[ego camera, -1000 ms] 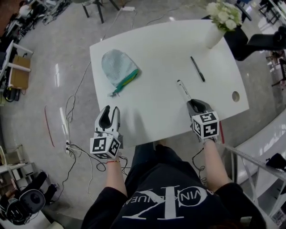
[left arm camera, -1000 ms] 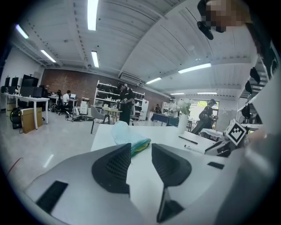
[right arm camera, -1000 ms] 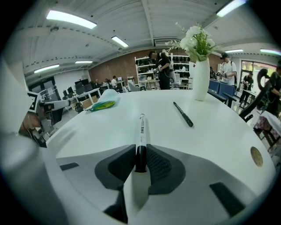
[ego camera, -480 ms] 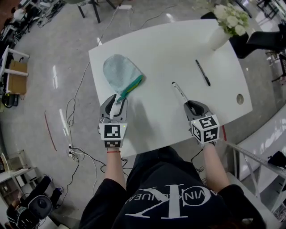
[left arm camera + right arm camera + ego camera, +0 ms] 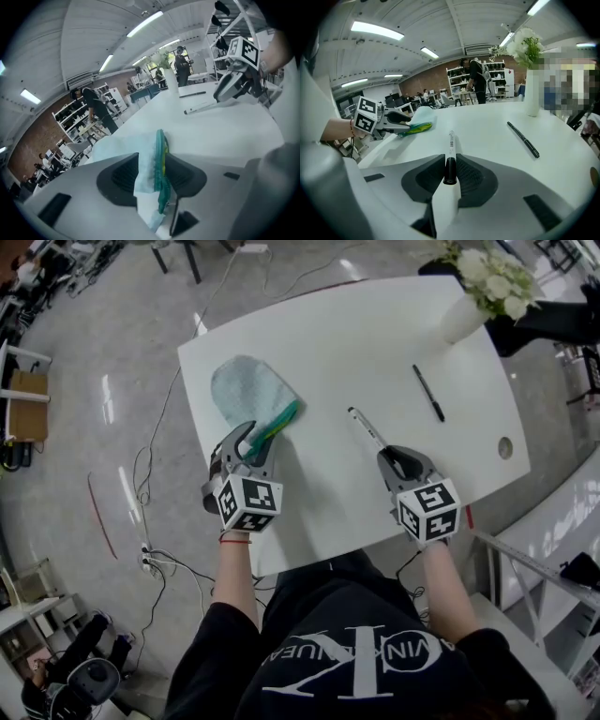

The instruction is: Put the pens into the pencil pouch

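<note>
Left gripper (image 5: pixel 249 442): tilts down and forward at the near left of the tabletop (image 5: pixel 356 343), marker cube toward the body, forearm straight behind. Fingers (image 5: pixel 119 176): just been opening, now spread wide, released, with the pouch's zipper end standing between them and no squeeze evident.

Right gripper (image 5: pixel 400 458): tilts down likewise at the near right. Fingers (image 5: pixel 471 180): clenched on the black cap end of the white pen (image 5: pixel 367 431), barrel sticking out ahead over the tabletop.

Pencil pouch (image 5: pixel 246 392): lies flat on the left half of the tabletop, pale blue-grey cloth, rounded far end, teal and yellow zipper edge along the near right side.

Black pen (image 5: pixel 429 393): lies loose on the right half, well apart from both grippers and the pouch, near a white vase of flowers (image 5: pixel 466 315).

Count: two pens (one white and held, one black and loose), one pouch, one vase, two grippers.
</note>
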The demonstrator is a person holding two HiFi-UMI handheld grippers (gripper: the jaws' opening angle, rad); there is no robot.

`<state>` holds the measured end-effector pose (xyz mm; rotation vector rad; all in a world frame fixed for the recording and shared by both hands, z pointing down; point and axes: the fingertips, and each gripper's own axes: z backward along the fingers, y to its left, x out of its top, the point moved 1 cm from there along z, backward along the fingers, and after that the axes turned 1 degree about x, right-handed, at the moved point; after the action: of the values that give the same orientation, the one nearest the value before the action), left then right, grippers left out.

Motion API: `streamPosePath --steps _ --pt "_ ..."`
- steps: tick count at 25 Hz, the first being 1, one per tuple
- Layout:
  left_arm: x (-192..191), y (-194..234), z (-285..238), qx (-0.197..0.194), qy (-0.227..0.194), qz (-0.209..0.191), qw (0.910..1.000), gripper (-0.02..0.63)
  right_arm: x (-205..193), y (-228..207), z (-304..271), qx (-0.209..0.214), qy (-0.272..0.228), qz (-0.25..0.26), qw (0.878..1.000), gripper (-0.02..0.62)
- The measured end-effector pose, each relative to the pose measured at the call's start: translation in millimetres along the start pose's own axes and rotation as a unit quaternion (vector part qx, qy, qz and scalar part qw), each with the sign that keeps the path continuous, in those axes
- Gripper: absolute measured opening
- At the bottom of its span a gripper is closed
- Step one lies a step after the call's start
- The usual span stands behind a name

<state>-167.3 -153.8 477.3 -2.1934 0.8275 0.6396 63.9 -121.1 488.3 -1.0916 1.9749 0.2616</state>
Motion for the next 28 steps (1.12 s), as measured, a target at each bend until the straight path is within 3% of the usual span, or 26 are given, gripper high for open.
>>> streamPosePath --steps 4,7,13,22,28 --pt "-5.3 -1.4 -10.3 -0.007 0.033 -0.041 0.9986 0.173 2.5 5.1 -5.2 0.004 0.000 -0.001 1.000 0.081" --pt "-5.5 -1.7 -14.6 -0.011 0.040 -0.048 0.9980 0.156 2.9 7.6 -8.7 0.006 0.001 0.001 1.000 0.081" --pt "-2.6 1.4 -14.7 -0.005 0.030 -0.031 0.9991 0.055 6.9 16.6 -12.6 0.019 -0.001 0.006 1.000 0.081" --pt "5.7 13.3 -7.0 -0.007 0.004 0.041 0.9991 0.039 28.9 46.5 -21.0 0.059 -0.019 0.026 0.998 0.080" --pt "10.7 17.1 -3.0 -0.008 0.003 0.054 0.9985 0.024 47.7 73.0 -28.2 0.097 -0.033 0.049 0.994 0.080"
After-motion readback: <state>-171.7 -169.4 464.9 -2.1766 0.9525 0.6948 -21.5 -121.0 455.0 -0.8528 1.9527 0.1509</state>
